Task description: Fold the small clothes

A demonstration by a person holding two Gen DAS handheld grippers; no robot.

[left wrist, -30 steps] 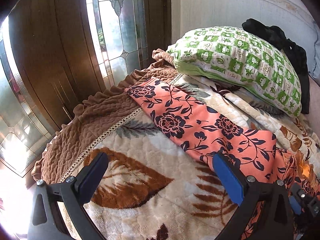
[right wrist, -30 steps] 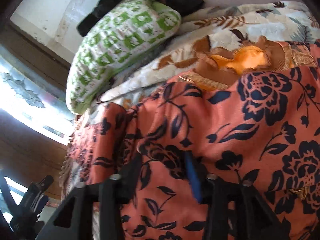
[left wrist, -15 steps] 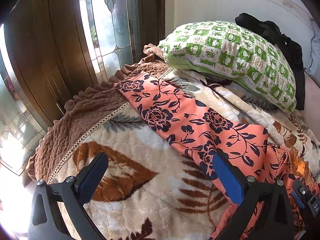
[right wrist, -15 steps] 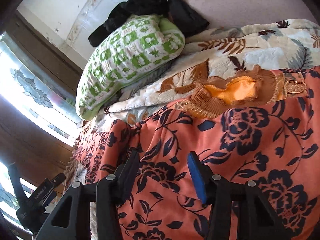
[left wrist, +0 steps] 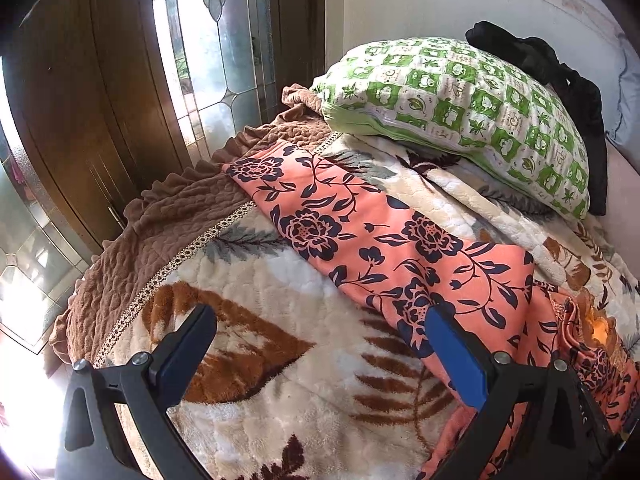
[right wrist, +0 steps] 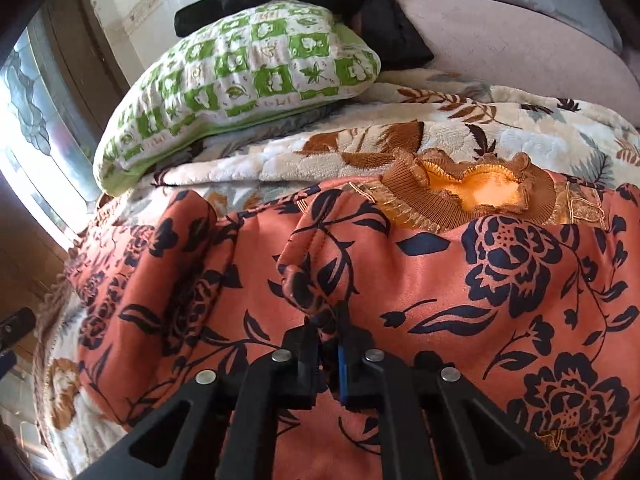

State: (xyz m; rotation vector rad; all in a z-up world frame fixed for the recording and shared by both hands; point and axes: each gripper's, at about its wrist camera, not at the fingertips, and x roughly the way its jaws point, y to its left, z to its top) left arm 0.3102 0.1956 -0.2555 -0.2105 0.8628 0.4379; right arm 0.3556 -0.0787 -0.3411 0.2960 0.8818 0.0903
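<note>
The orange floral top (right wrist: 500, 280) is lying spread across the blanket (left wrist: 260, 360) on the bed, its sleeve (left wrist: 320, 216) reaching toward the brown edge near the pillow (left wrist: 460, 96). The right gripper (right wrist: 324, 320), its jaws having just been closing, is pinching a raised ridge of the fabric, probably to lift it into a fold. The left gripper (left wrist: 320, 344) is hovering wide apart and empty beside the sleeve, likely waiting to take it.

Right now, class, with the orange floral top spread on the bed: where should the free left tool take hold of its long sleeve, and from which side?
Grip the orange floral top at the sleeve's cuff end, beside the brown ruffled bedspread edge. Come from the window side, jaws across the hem: the sleeve lies flat and straight, so only its free end offers an edge to pinch. The open left tool is free.
</note>
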